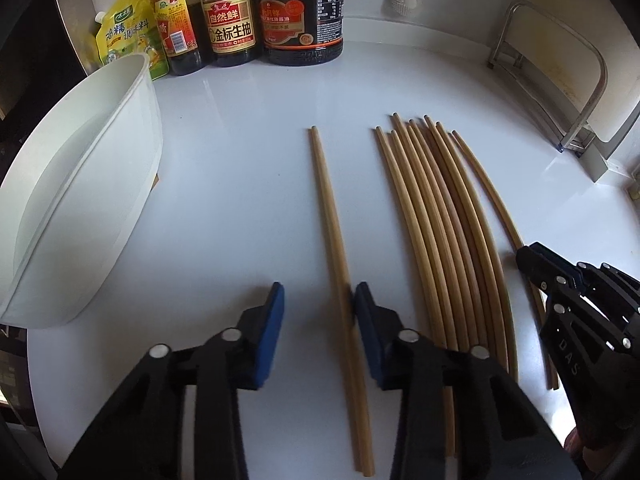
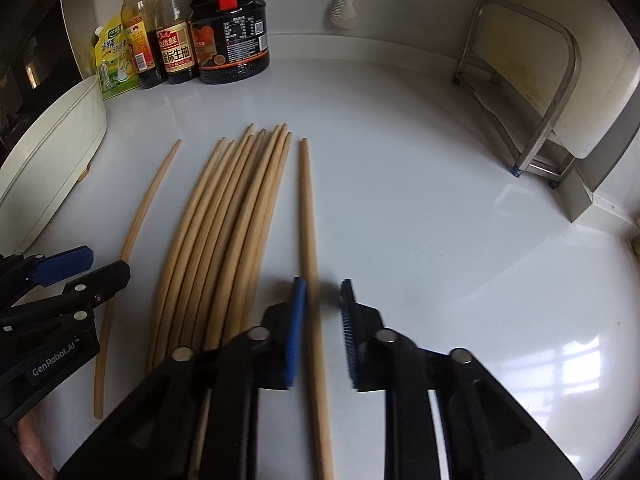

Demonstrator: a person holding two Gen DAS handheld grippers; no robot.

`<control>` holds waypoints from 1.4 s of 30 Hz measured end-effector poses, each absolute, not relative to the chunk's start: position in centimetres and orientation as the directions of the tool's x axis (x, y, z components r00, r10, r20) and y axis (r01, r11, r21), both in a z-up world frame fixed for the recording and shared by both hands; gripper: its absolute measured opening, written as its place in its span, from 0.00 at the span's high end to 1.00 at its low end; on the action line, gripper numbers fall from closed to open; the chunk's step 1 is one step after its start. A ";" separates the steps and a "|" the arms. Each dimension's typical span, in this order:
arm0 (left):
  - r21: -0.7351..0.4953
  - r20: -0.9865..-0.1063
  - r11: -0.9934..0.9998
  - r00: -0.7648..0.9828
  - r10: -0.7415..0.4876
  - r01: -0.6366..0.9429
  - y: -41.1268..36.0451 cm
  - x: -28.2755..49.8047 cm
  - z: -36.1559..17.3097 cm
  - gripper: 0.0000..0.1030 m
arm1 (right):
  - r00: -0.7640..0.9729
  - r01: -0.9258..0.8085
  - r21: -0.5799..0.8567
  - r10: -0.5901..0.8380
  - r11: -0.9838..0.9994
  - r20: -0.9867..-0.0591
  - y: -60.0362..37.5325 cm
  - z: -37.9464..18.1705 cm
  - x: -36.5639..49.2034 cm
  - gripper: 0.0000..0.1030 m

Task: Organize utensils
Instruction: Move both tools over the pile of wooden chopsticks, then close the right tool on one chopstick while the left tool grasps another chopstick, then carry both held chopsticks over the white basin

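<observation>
The left gripper [image 1: 319, 308] and right gripper [image 2: 323, 304] both have jaws apart, each straddling a lone chopstick. The white tub [image 1: 100, 152] holds nothing visible.

**Counter surface and what rests on it**

You have a glossy white counter [image 1: 248, 152]. Along its back edge stand a yellow-green pouch [image 1: 128, 36] and three dark sauce bottles [image 1: 230, 20], side by side. At your left sits a white basin [image 1: 80, 184]. Mid-counter lies a bundle of wooden chopsticks [image 1: 436, 216], with a lone chopstick [image 1: 326, 200] apart on its left and another stray chopstick [image 2: 308, 216] just beside it on the right. A metal rack [image 2: 532, 92] stands at back right.
</observation>
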State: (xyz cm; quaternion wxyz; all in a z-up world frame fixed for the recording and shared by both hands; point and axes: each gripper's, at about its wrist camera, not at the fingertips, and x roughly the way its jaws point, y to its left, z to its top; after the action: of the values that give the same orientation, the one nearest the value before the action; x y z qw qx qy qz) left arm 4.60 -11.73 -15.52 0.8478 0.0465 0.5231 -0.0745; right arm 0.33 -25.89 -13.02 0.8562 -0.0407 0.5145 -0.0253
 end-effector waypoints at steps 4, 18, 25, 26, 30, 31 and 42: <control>0.010 -0.892 0.982 0.446 -0.076 0.188 -11.7 4.4 -15.6 0.90 | 0.460 0.006 -0.083 -0.076 0.997 -0.885 -25.8 -12.9 0.6 0.94; -0.055 -0.921 0.950 0.353 -0.167 0.307 -10.4 4.4 -13.8 0.92 | 0.422 0.125 0.046 -0.011 0.991 -0.907 -26.7 -11.0 -0.5 0.94; -0.065 -0.897 0.930 0.387 -0.213 0.362 -9.1 4.4 -9.8 0.92 | 0.447 0.160 0.070 -0.009 0.985 -0.895 -25.2 -8.2 -1.4 0.94; -0.070 -0.892 0.927 0.393 -0.224 0.369 -8.8 4.4 -9.1 0.92 | 0.455 0.161 0.073 -0.009 0.984 -0.891 -24.8 -7.6 -1.4 0.94; -0.080 -0.872 0.918 0.419 -0.253 0.388 -7.2 4.9 -6.6 0.92 | 0.480 0.159 0.096 0.008 0.983 -0.877 -22.7 -5.4 -1.3 0.94; -0.080 -0.868 0.916 0.424 -0.258 0.392 -6.7 5.1 -6.1 0.92 | 0.484 0.156 0.105 0.016 0.982 -0.875 -22.1 -4.9 -1.1 0.94; -0.053 -0.829 0.941 0.510 -0.228 0.334 2.4 7.5 -1.9 0.92 | 0.534 0.018 0.176 0.139 0.984 -0.834 -12.0 -1.4 3.9 0.94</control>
State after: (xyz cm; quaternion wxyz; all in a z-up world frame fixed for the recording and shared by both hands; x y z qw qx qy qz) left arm 7.52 2.40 -1.94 0.8671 0.0566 0.4676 -0.1621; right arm 3.86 -12.01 -1.39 0.8720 0.0815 0.4814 0.0349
